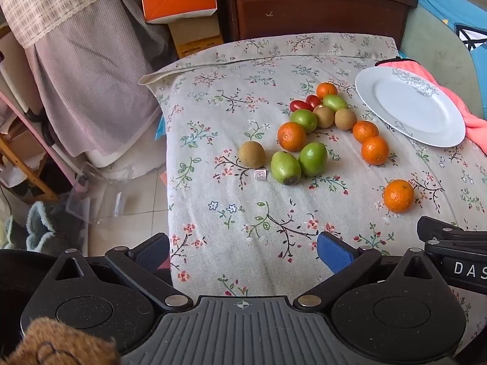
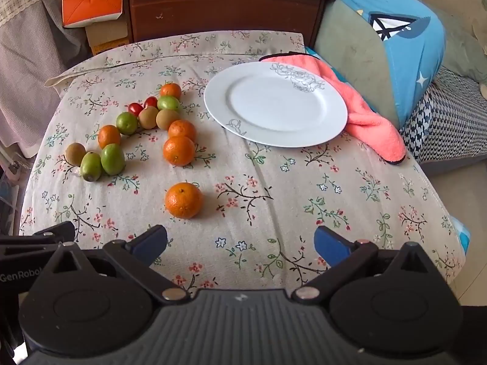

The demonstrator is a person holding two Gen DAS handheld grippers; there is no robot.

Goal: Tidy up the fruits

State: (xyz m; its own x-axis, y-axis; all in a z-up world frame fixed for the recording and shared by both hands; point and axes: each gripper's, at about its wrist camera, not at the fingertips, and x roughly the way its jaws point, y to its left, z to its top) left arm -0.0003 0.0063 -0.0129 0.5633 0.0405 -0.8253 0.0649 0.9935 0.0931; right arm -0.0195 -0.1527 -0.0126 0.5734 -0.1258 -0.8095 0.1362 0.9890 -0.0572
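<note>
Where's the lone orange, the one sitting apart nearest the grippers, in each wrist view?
Left wrist view: the lone orange sits at right of centre, below the other fruit.
Right wrist view: it sits left of centre, nearest the camera.
Shared landmark: the white plate lies beyond it, to its right, in both views.

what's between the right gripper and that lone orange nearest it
Nothing but bare floral tablecloth. In the right wrist view the open right gripper has a clear stretch up to the lone orange.
</note>
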